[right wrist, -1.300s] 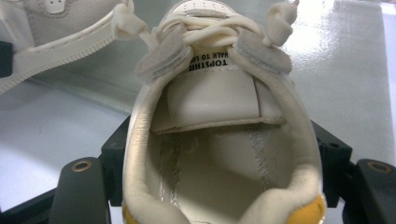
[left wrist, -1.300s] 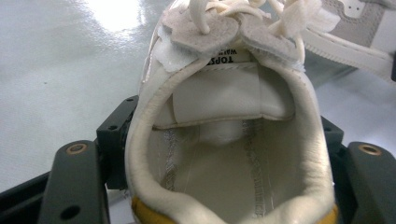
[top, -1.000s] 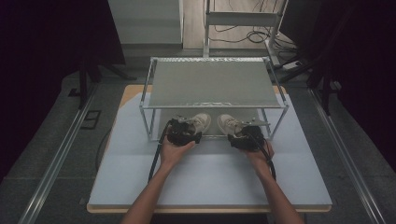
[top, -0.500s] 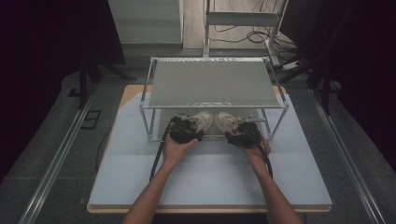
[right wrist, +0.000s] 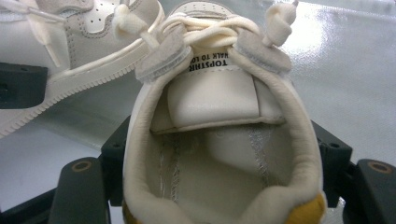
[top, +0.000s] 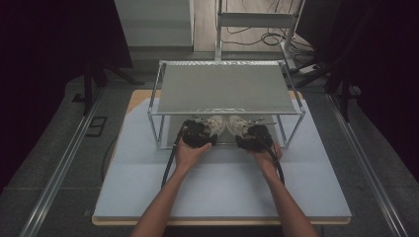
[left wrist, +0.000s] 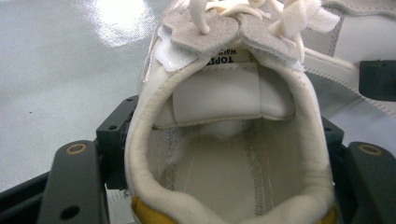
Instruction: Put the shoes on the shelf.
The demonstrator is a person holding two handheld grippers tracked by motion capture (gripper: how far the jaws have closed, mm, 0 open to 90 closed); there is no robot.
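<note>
- Two cream shoes are seen side by side under the metal rack (top: 225, 89), on the low shelf that sits on the worktop (top: 222, 192).
- The left shoe (top: 213, 123) is held by the left gripper (top: 200, 134). Its heel end is pinched between the jaws, one jaw on each side of the heel.
- The right shoe (top: 237, 124) is held the same way by the right gripper (top: 253, 137). The jaws are pressed on the two sides of its heel.
- In the left gripper view, the open mouth of the left shoe (left wrist: 224, 154) is seen right between the jaws, with the tongue and the laces pointing away from the hand.
- In the right gripper view, the right shoe (right wrist: 219, 154) is seen in the same way, heel near and toe far.
- So each shoe's long line runs straight out from its jaws, toes toward the back of the rack, heels toward the person.
- The two shoes are close, and it cannot be told if they touch.
- Each shoe is nearest to the hand on its own side, so no crossing of arms is needed.
- It is judged that the shoes are being put in or taken out straight along their long line, so the top of the rack is not hit.
</note>
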